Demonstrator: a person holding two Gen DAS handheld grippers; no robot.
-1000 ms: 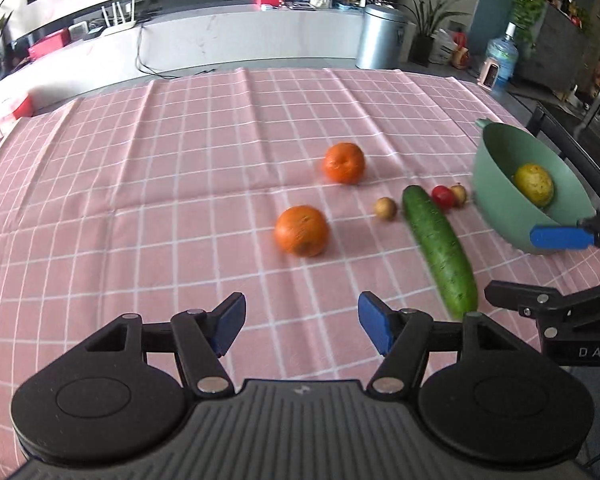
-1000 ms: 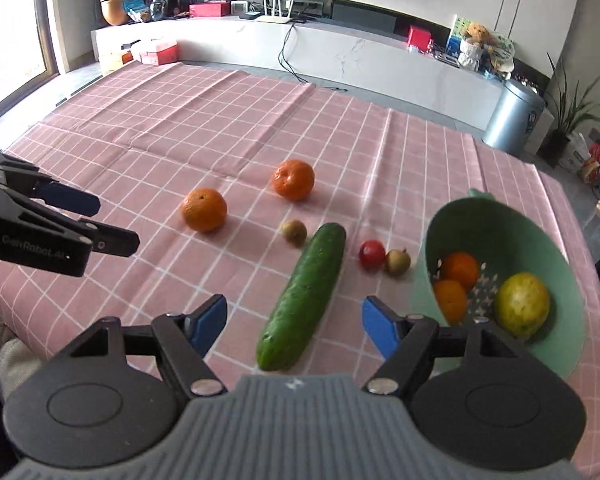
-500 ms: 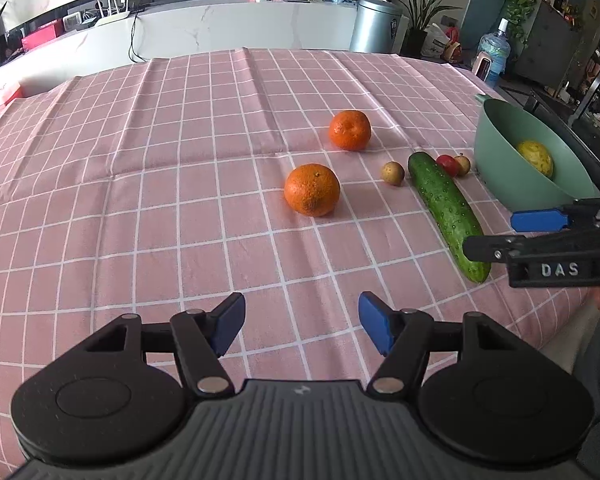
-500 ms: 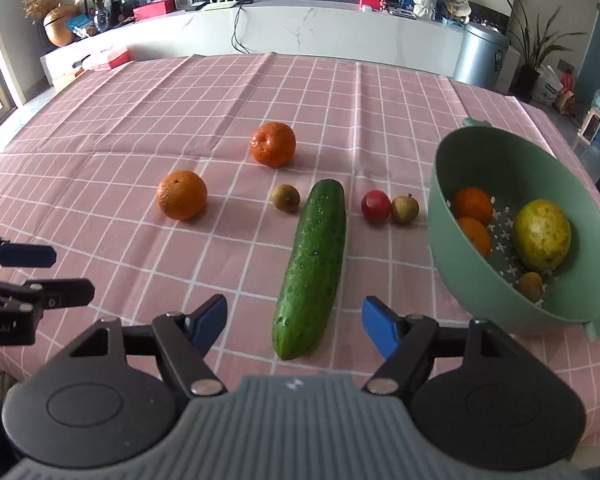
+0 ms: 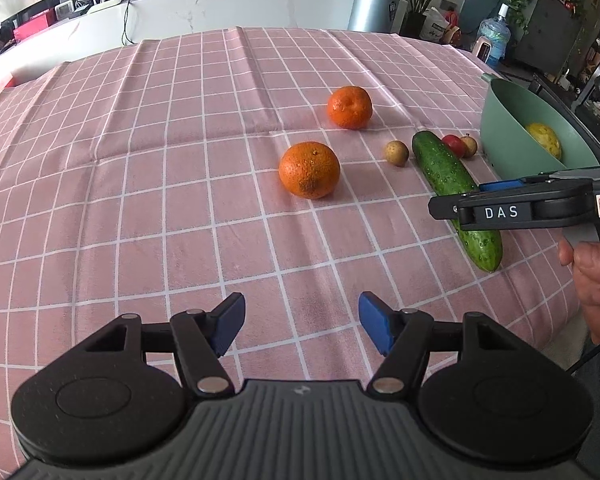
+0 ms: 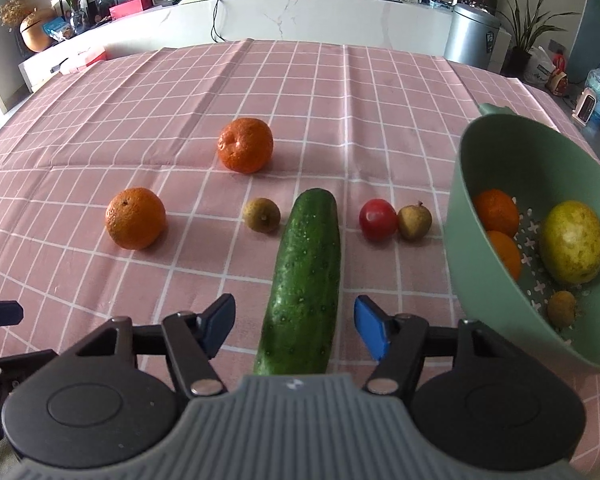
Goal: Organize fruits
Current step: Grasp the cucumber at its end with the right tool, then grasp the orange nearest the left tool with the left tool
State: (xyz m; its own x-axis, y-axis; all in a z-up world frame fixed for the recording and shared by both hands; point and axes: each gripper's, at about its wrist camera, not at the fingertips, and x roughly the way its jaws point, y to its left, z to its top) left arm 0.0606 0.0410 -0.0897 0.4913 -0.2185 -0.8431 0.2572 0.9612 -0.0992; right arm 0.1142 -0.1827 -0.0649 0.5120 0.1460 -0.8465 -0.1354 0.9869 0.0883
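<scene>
Cucumber (image 6: 302, 280) lies on the desk (image 6: 340, 92), long axis running straight ahead between the spread, empty jaws of our right gripper (image 6: 295, 326); our left gripper (image 5: 300, 326), equally spread, sits farther off.

- The cucumber (image 6: 304, 280) lies mid-table (image 6: 340, 92); two oranges (image 6: 135, 218) sit at its 10 o'clock.
- The bowl (image 6: 466, 216) at 3 o'clock holds fruit.

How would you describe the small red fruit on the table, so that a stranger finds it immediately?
Start at the green colander bowl on the right of the pink checked tablecloth. Between it and the long cucumber lie two small fruits touching each other. The one nearer the cucumber is the red fruit: smooth, shiny, the only red one; its neighbour is dull brownish.
</scene>
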